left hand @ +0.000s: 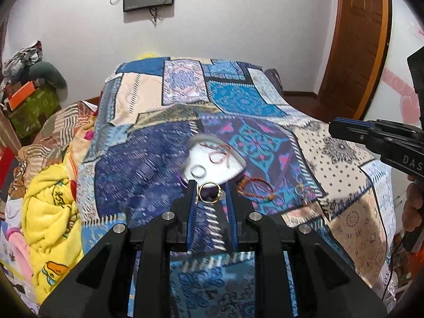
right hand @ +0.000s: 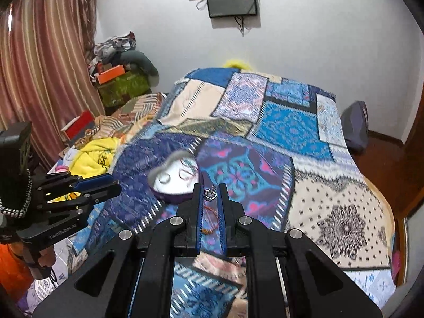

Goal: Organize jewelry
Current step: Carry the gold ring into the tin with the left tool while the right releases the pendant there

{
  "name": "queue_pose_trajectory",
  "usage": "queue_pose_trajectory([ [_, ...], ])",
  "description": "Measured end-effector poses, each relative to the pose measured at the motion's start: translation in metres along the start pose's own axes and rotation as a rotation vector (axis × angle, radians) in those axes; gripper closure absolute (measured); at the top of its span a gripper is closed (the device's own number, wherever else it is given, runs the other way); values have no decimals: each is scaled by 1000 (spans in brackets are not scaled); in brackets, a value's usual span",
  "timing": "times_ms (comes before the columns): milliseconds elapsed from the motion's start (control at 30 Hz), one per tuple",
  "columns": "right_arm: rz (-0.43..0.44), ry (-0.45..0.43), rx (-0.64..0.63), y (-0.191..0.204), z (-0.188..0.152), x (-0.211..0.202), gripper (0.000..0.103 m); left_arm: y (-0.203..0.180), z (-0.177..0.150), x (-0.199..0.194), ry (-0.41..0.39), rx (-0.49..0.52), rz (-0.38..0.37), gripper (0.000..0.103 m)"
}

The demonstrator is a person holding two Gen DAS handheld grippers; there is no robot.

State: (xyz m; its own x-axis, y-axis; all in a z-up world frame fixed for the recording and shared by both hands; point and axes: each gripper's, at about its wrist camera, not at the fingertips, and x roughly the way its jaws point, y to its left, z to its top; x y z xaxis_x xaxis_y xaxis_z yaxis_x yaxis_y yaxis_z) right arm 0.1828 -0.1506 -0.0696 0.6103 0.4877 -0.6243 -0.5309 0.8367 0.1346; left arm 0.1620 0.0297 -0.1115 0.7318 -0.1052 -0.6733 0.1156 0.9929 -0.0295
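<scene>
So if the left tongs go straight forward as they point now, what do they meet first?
Probably the heart-shaped box: it lies open just beyond the gold ring that the left tongs hold. Depth is unclear, so they might pass above its rim.

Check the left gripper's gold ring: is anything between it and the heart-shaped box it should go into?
Nothing visible blocks it. The left gripper holds the gold ring just short of the open heart-shaped box, whose lid is off. A ring and red string bracelet already lie inside, leaving bare lining. The right gripper holds a silver ring off to the side.
</scene>
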Motion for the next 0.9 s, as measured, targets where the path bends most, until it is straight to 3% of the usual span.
queue_pose_trajectory([
  [300,49,-28,-26,18,25,21,94,23,19,8,-45,-22,20,83],
  [533,90,-17,-27,29,38,50,94,37,25,31,-32,-45,2,83],
  [900,115,99,-44,32,34,104,94,32,15,77,49,-36,-74,83],
])
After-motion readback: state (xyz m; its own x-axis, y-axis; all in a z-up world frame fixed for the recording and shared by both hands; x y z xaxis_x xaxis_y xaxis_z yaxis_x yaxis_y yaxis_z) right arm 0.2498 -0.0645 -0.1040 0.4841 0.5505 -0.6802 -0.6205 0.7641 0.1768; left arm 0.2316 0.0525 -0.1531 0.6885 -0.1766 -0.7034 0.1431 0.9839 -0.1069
